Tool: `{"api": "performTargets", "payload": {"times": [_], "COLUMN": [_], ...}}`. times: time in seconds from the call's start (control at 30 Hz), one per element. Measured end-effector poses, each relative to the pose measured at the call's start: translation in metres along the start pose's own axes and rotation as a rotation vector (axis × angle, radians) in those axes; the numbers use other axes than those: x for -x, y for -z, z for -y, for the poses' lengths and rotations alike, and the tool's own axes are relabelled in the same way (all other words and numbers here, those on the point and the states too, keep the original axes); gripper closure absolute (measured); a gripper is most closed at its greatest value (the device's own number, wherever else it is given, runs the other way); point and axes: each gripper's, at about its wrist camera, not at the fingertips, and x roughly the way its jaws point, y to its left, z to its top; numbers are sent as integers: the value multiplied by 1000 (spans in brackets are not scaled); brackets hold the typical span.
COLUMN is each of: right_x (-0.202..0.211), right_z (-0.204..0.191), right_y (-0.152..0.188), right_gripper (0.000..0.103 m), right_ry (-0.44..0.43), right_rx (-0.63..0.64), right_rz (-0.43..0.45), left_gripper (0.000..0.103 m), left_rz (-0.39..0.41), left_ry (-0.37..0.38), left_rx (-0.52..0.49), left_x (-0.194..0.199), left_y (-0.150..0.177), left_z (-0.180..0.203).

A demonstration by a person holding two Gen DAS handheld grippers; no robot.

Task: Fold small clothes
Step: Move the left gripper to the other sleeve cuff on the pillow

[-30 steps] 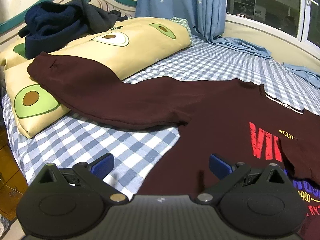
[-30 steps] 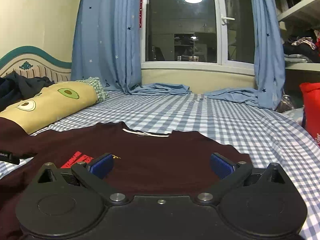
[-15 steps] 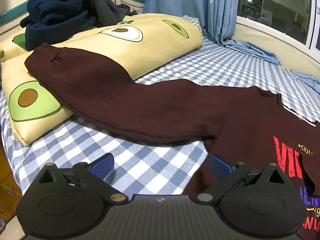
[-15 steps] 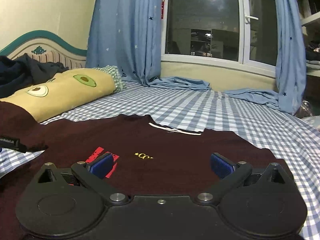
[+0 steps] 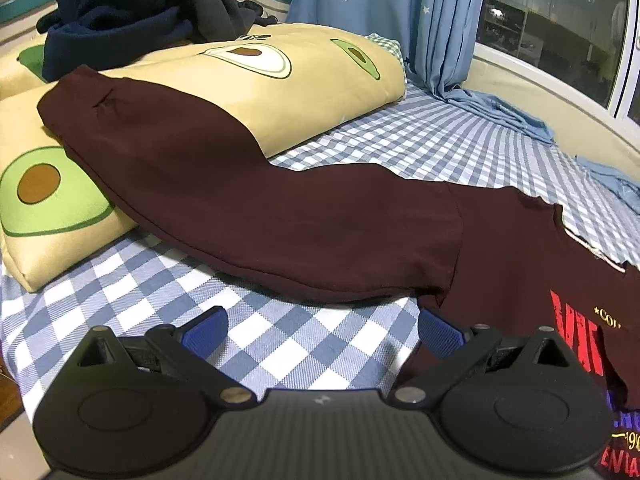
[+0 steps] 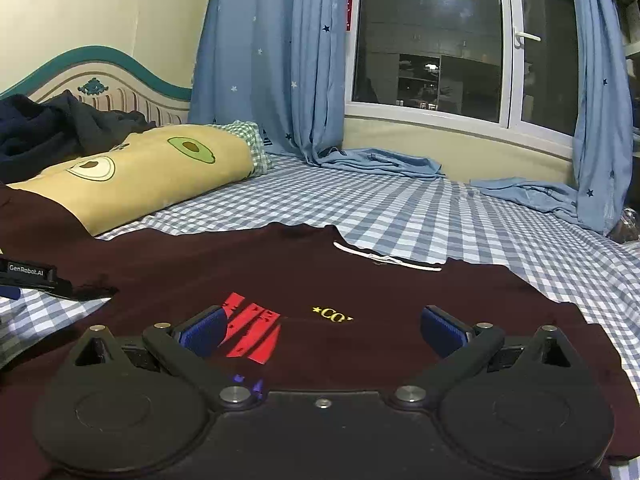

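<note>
Left claw: jaws spread wide, nothing between the blue pads. It hangs low over the checked bed sheet, just short of the sweatshirt's long sleeve.

Right claw: also fully open and empty, poised over the chest of the maroon sweatshirt, with the red lettering directly under its left pad. Whether either claw touches cloth cannot be told.

Key relation: the sleeve lies straight ahead of the left claw and across its line of sight. Its long axis runs from the shoulder seam at lower right up and away to the cuff at upper left, where it climbs onto the avocado-print pillow. The lower sleeve hem is the nearest edge, and the armpit sits just ahead of the right-hand pad. The left claw is clearly the nearer one to this sleeve. The right claw is parked over the body, well apart from it.

Garment: dark maroon, long-sleeved, laid face up on the bed, neck with a white tape pointing toward the window. The body is mostly flat. The far side appears already folded in over the print, judging from the left wrist view.

Judgement: this sleeve is the next part to fold inward. The drape over the pillow may drag.

Dark blue clothes are heaped by the headboard.
</note>
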Motion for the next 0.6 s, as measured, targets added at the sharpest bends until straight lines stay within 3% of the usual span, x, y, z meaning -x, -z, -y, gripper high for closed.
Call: {"api": "performTargets", "payload": {"times": [0.2, 0.6], "right_x": [-6, -14], "right_z": [-9, -17], "right_y": [-1, 13], "right_gripper": [0, 0], "right_ry": [43, 26], "right_rx": [-35, -50], "right_rz": [1, -40], "left_gripper": [1, 1], "left_rz": [6, 38], "left_ry": [34, 97], "left_rx": [33, 156], "left_x": [-4, -13], "left_y": [-1, 8], "left_z": [-8, -29]}}
